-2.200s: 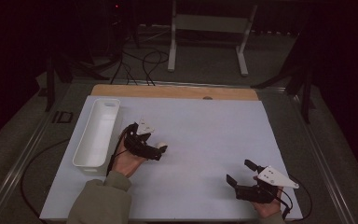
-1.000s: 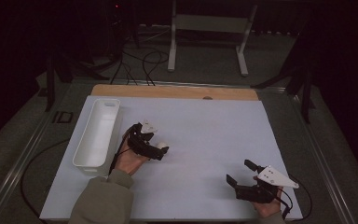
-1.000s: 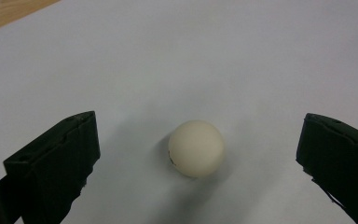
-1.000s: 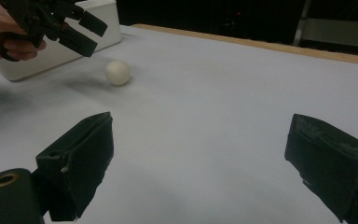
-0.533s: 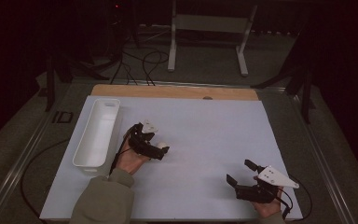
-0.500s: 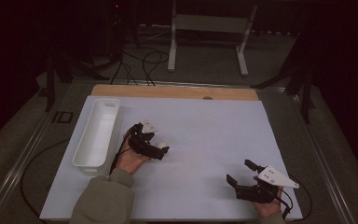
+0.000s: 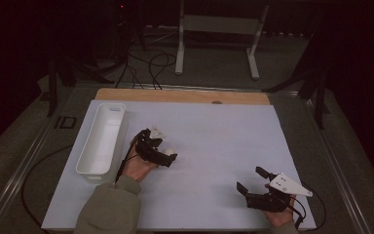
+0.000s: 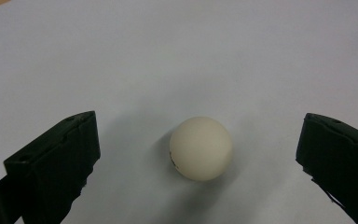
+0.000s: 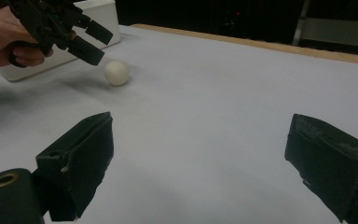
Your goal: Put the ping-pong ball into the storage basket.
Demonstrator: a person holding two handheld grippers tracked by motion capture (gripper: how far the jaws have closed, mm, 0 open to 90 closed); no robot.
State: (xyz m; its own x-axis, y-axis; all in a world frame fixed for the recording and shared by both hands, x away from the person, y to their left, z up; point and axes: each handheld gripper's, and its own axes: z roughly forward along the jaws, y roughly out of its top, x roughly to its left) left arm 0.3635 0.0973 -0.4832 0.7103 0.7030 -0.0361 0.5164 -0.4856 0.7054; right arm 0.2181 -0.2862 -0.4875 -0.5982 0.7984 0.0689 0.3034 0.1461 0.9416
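my left gripper hovers over a white ping-pong ball on the white table mat, jaws spread wide to either side, gripping nothing. the ball looks light, smooth and quick to roll; i'd pinch across its widest part. my right gripper rests wide open and empty, well apart.

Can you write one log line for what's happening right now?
left gripper: open, jaws either side of ball | ball: on table, untouched | right gripper: open, idle | tray: left
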